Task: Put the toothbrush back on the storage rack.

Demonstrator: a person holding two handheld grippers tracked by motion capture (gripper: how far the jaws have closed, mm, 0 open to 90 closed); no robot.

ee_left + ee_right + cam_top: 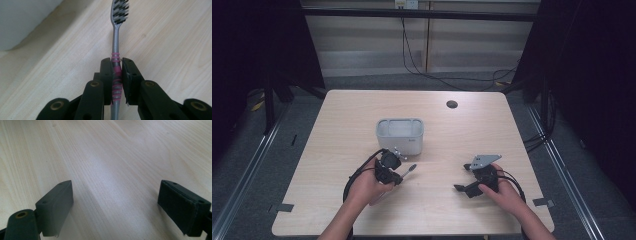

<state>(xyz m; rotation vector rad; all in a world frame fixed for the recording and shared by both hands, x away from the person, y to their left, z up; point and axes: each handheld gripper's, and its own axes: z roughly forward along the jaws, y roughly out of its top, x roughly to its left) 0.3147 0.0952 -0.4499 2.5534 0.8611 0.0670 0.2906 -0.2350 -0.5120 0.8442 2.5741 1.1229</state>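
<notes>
Now the left tongs are pinched tight on the toothbrush, low centre of the left gripper view, their pads pressing on the pink-ribbed grip section of the handle while the bristle head pokes up to the top of the frame. From the high view, the toothbrush sits just left of centre, slanting up and to the right out of the left tongs, low over the bench; whether its tail end rests on the wood I cannot tell. It looks a light, stiff little thing, smooth grey plastic that could slip or swivel in a loose hold, so those rubbery pink ribs look the sensible place to grab, and that is where the pads sit. The bristles are the soft part; best kept clear of any squeeze.

Over at lower right of the high view, the right tongs stand spread wide, nothing between them, bare wood grain under them in the right gripper view.

Just above the left hand, the grey bin stands upright near mid-frame, open-topped, and what shows of its inside looks empty. It seems the likely home for the brush.
</notes>
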